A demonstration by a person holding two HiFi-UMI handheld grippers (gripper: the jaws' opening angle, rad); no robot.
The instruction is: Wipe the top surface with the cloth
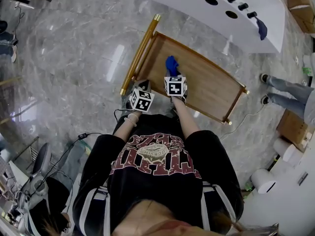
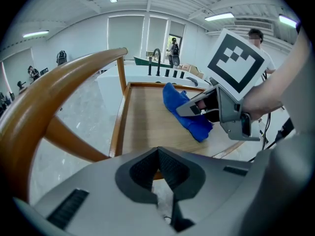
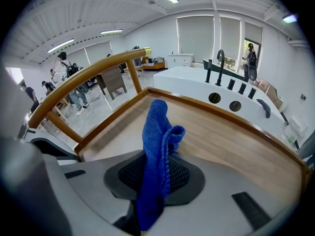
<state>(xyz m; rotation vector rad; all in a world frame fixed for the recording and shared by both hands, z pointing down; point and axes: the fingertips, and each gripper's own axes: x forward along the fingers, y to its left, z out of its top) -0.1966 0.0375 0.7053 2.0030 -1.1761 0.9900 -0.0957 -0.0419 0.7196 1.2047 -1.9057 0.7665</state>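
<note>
Rectangular wooden cart tray-top (image 1: pixel 211 90) lies directly ahead of the person. Long gold-toned handle bar (image 1: pixel 140 53) runs along its left end. Blue fabric cloth (image 1: pixel 171 65) sits on the tray-top toward the handle end, between the jaws of the right gripper (image 3: pixel 155 178). Left gripper (image 2: pixel 158 176) is just left of the right one, at the near left corner, beside the handle bar. Long white counter (image 1: pixel 246 26) stands behind the cart. A bystander's legs (image 1: pixel 285 90) stand right of the cart.

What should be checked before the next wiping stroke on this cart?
1. Blue cloth clamped in right hand-held gripper: ok.
2. Cloth touching the wooden top: ok, its lower end lies on the wood.
3. Nothing else on the top: ok.
4. Left hand-held gripper out of the stroke's way: ok, shut, empty, near the handle.
5. Which areas are already wiped: cannot tell.
</note>
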